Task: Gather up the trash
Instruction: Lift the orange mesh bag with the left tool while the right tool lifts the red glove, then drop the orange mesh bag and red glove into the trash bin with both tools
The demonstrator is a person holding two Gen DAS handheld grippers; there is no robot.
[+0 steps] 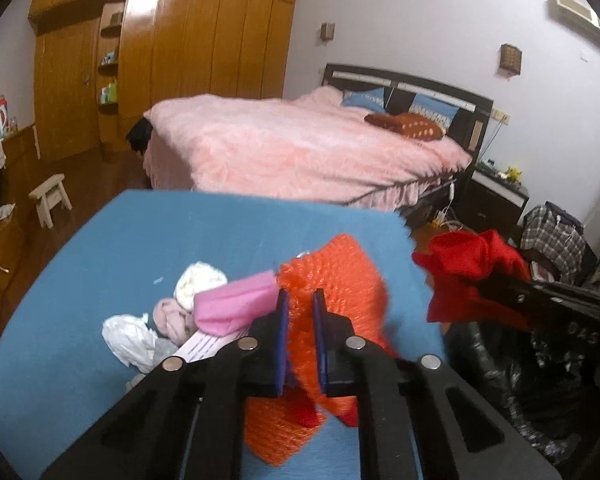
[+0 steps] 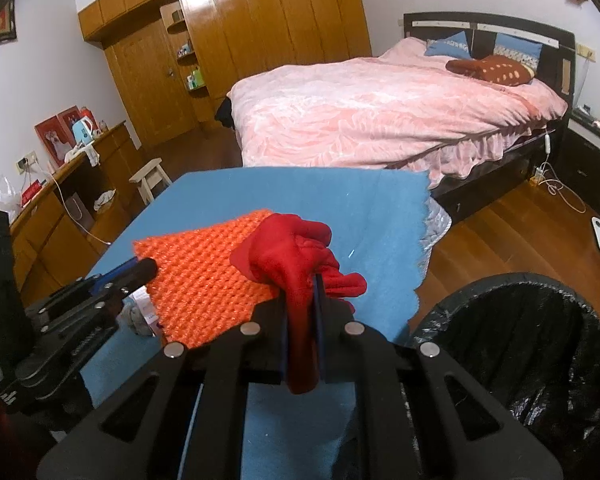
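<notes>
Clamped on a crumpled red cloth (image 2: 296, 256), the right gripper (image 2: 302, 312) holds it above the blue table (image 2: 340, 196), short of the black-lined bin (image 2: 540, 344). Its loose folds could snag the orange mesh (image 1: 340, 280) pinched in the left gripper (image 1: 301, 304). Released early, the cloth would likely land on the table's edge. Pink and white scraps (image 1: 204, 304) wait beside the mesh.
</notes>
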